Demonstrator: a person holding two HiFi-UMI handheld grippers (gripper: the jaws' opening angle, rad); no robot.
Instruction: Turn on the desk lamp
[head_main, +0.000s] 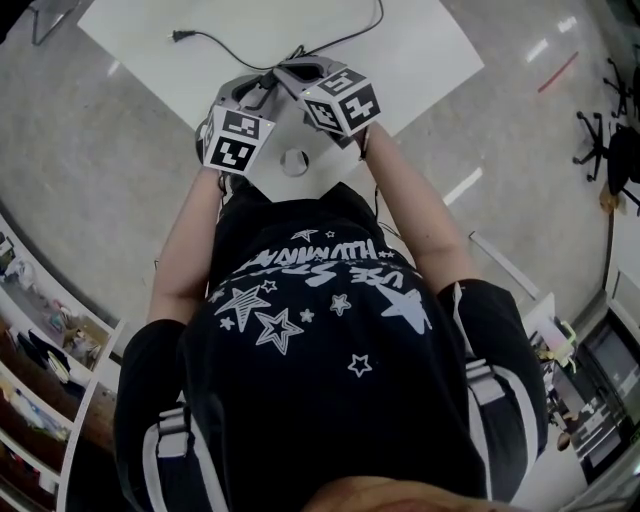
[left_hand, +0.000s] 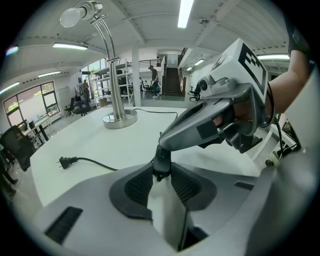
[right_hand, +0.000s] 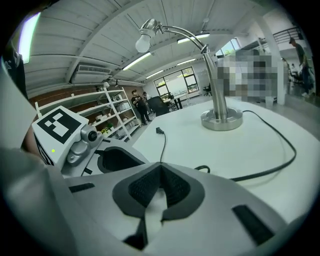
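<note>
The silver desk lamp stands on the white table (head_main: 420, 50), with its base (left_hand: 120, 119) beyond both grippers and its bulb (left_hand: 72, 16) unlit on the curved neck. In the right gripper view the base (right_hand: 221, 120) and bulb (right_hand: 143, 44) are straight ahead. My left gripper (left_hand: 161, 172) is shut on a small black piece (left_hand: 161, 160) that looks like the cord's switch. The tip of my right gripper (left_hand: 161, 147) rests on top of that piece. In its own view the right gripper (right_hand: 160, 172) has its pads together, and the piece is hidden beneath it.
The lamp's black cord (right_hand: 280, 160) loops across the table, and its loose plug (left_hand: 65, 161) lies unplugged at the left, also seen in the head view as the plug (head_main: 180, 37). Shelves (right_hand: 120, 117), office chairs and people stand beyond the table's edge.
</note>
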